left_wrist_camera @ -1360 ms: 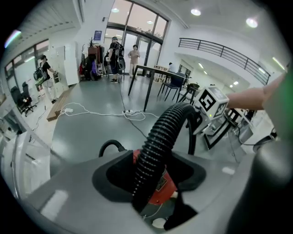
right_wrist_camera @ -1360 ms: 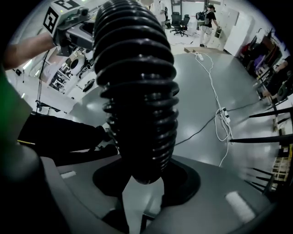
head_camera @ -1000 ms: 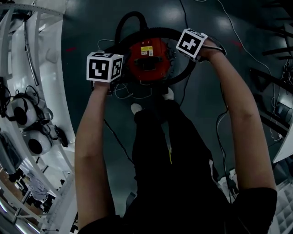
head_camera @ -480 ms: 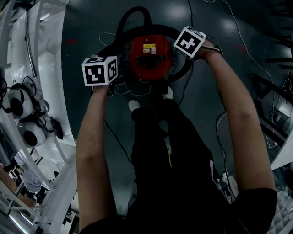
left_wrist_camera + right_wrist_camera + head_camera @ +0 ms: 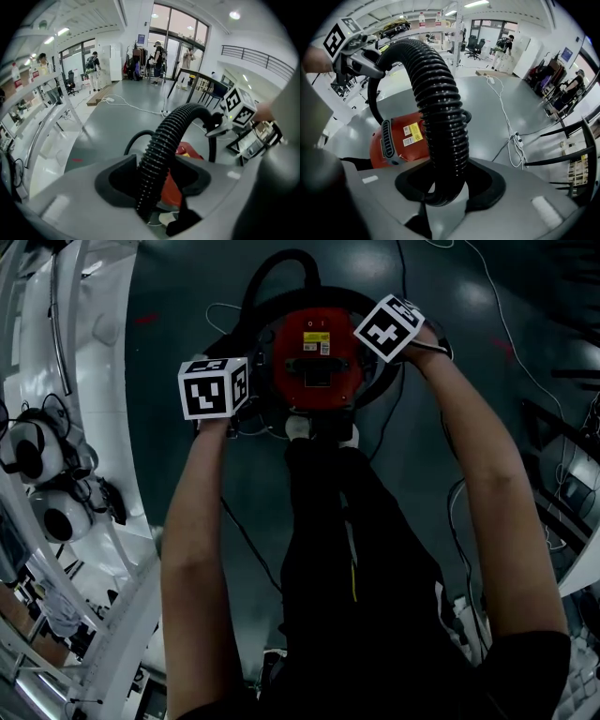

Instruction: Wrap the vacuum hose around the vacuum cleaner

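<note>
Vacuum (image 5: 315, 357): red, on the floor (image 5: 178, 296), right at the person's feet (image 5: 298, 427). Black ribbed hose (image 5: 440, 108) leaves the far side in a loop, then rings the body. The ring is not seated. Both gripper views show the stretch between the two grippers arching up clear of the housing.

Left gripper (image 5: 149, 206): jaws clamped on the hose, at the vacuum's left flank. Right gripper (image 5: 443, 187): jaws likewise pinching the hose, at the right flank toward the far side. Both point steeply down.

Step in hand, as I judge it: laying the lifted span down round the body to finish a turn.

To do it well:
- Lower both ends together so the arch flattens evenly instead of flopping to one side.
- Draw the span snug to the housing, with no slack belly sagging onto the floor.
- Ribbed hose is springy and likely to uncoil. Let go only once it rests against the turn beneath.
- Follow the curve with the wrists. Forcing a twist risks a kink.
- A thin pale cord (image 5: 216, 310) lies loose by the vacuum's left side. Keep it out from under the hose.
</note>
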{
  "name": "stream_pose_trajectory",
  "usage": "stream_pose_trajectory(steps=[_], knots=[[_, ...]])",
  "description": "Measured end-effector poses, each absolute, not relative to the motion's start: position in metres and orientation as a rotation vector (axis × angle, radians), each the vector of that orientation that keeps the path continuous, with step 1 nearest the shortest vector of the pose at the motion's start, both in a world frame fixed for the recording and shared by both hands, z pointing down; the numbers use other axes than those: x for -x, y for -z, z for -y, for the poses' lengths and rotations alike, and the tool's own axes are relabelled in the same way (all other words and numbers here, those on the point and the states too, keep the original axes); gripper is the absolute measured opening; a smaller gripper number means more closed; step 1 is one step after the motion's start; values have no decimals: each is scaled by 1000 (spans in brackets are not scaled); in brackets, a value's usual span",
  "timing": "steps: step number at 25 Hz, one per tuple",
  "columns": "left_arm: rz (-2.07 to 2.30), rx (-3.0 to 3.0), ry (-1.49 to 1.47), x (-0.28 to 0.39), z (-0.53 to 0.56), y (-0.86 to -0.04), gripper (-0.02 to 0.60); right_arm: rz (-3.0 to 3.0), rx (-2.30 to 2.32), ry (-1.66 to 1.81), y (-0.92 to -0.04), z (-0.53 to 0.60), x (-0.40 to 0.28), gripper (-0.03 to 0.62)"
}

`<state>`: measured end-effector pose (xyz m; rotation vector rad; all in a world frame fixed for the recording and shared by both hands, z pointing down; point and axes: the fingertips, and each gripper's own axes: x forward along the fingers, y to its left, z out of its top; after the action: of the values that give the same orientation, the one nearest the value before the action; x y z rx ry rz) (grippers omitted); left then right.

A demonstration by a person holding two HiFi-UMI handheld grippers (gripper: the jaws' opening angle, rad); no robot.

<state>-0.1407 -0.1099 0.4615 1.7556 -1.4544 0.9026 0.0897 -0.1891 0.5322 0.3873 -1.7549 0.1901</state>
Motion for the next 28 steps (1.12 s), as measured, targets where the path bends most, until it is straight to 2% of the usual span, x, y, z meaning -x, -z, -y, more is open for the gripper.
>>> stream_pose_trajectory(steps=[14,28], knots=[[1403,-1759,-953,190,130,-539,224,1749,-553,-214,-586,213,-52,176],[1270,-1850,-997,193,156,-582,218,1671,-601,-255,-621,234,-55,173]])
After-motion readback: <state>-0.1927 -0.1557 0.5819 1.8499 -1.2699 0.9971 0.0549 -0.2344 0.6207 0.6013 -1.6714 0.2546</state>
